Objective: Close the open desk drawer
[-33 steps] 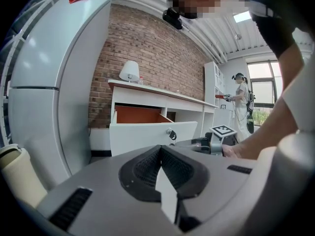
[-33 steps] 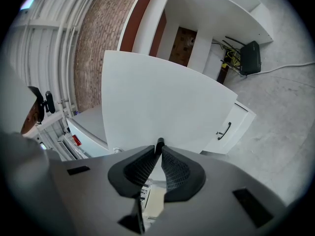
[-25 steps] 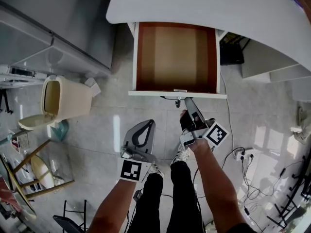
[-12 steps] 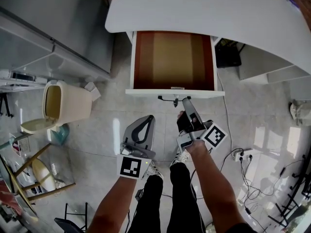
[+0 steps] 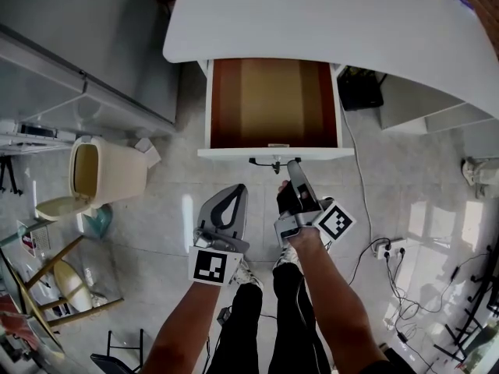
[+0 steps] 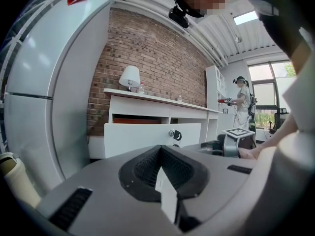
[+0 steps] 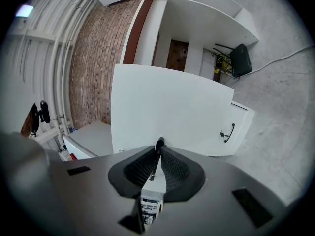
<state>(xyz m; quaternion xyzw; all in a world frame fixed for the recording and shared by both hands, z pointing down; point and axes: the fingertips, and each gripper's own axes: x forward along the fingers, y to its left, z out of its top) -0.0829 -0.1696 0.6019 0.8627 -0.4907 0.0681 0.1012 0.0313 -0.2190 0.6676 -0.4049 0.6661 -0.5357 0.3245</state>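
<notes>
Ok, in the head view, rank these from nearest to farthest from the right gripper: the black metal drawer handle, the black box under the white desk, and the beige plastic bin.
Measured from the right gripper:
1. the black metal drawer handle, right at its jaws.
2. the black box, up and to the right, under the white desk.
3. the beige plastic bin, far off to the left.

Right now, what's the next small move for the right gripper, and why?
Probably push the handle straight in toward the desk: the right gripper is shut on it, and the drawer stands well out, its brown floor showing.
</notes>
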